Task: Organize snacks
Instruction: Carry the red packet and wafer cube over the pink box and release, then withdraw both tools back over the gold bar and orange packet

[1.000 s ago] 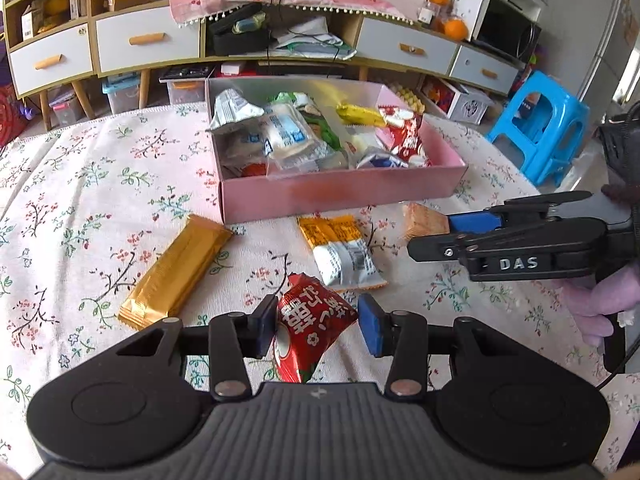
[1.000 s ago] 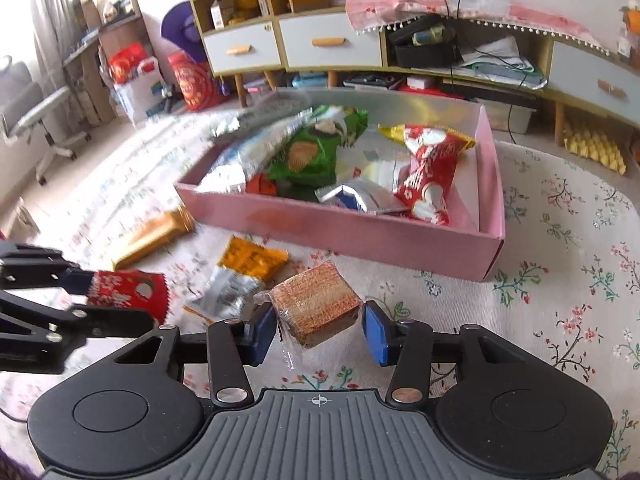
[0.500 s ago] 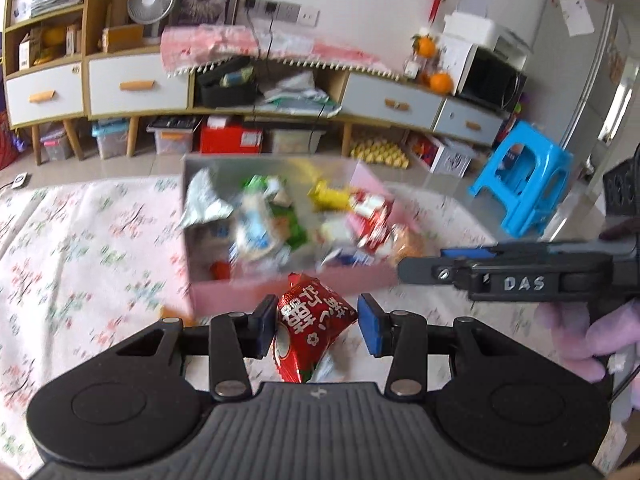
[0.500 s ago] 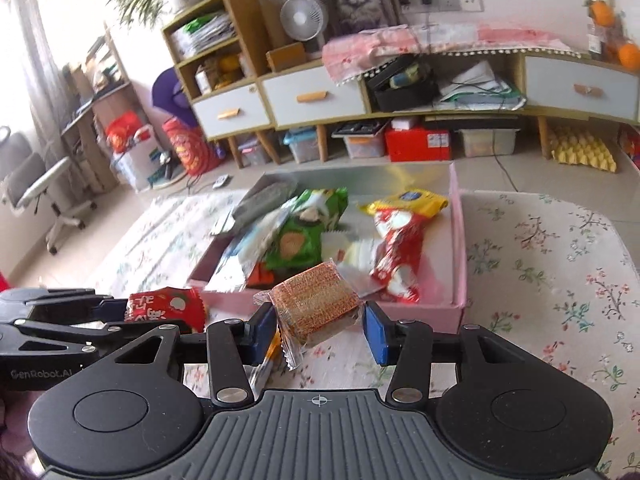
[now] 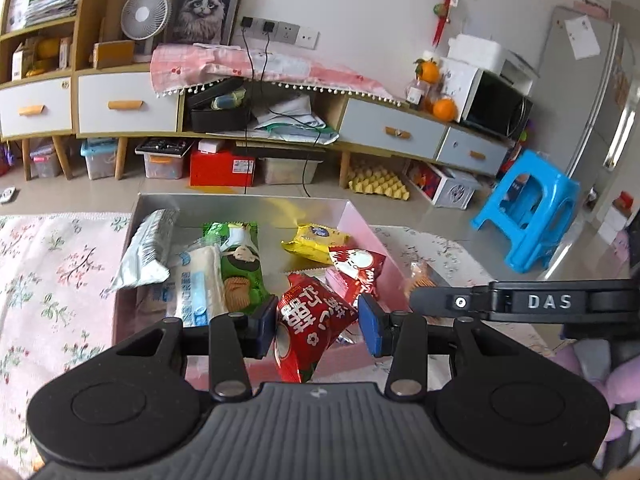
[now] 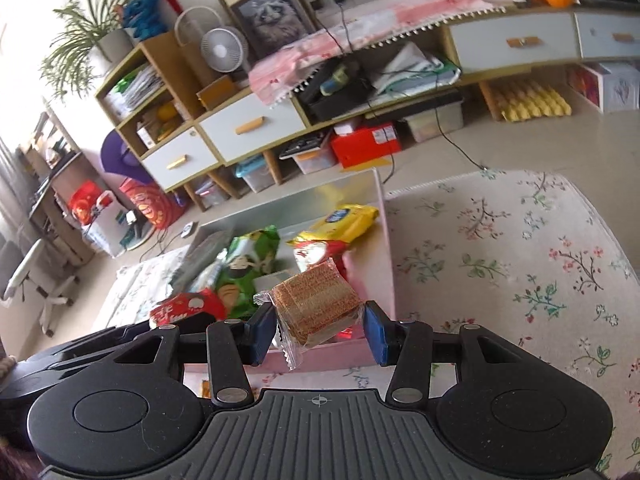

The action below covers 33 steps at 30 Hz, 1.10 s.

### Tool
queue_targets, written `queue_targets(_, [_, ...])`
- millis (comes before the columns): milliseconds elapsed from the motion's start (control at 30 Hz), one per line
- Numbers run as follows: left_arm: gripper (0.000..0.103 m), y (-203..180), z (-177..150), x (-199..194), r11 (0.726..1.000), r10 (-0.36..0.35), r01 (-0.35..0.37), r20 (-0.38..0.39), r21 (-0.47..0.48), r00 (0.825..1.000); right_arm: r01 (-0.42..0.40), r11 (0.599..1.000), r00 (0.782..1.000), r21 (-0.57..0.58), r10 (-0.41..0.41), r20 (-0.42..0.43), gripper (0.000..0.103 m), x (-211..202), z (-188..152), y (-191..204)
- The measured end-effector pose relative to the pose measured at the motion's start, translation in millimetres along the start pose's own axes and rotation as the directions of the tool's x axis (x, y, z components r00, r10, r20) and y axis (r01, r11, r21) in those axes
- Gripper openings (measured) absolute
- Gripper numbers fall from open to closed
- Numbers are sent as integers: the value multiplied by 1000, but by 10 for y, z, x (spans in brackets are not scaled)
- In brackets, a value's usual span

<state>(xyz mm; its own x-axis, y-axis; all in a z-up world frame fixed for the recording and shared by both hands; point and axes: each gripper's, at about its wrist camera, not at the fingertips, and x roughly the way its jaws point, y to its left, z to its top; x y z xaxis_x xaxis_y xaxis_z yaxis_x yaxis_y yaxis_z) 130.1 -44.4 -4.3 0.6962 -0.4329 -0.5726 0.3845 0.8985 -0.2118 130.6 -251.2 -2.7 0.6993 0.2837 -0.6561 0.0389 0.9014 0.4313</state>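
I see a floral tablecloth (image 6: 520, 248) at right and a pink box (image 5: 360, 224) in the center. My left gripper (image 5: 318, 322) clamps a red snack packet (image 5: 312, 320); my right gripper (image 6: 320, 326), marked "DAS", clamps a wrapped wafer (image 6: 316, 300), both over the box.
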Motion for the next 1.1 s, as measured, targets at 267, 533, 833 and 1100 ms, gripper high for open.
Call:
queue_targets(267, [41,-75,-45,114,996,56,-57,11,62,998,28,1000,1000,14,-28,0,46,109,-29,-60])
queue_targets(533, [53,-10,-66,187,995,97,-97,10,36,995,40,999,999,20,-40,16,51,179,-77,-48])
queue_targets(833, [61,-11,-36,120,995,92,-92,13,29,996,22,999,999,49,-24,44,61,87,-20,-68])
queue_targets(1100, [74,-73,-28,-47,993,110,-110,11,50,994,-1,999,999,38,0,42,72,-66,-13,-8])
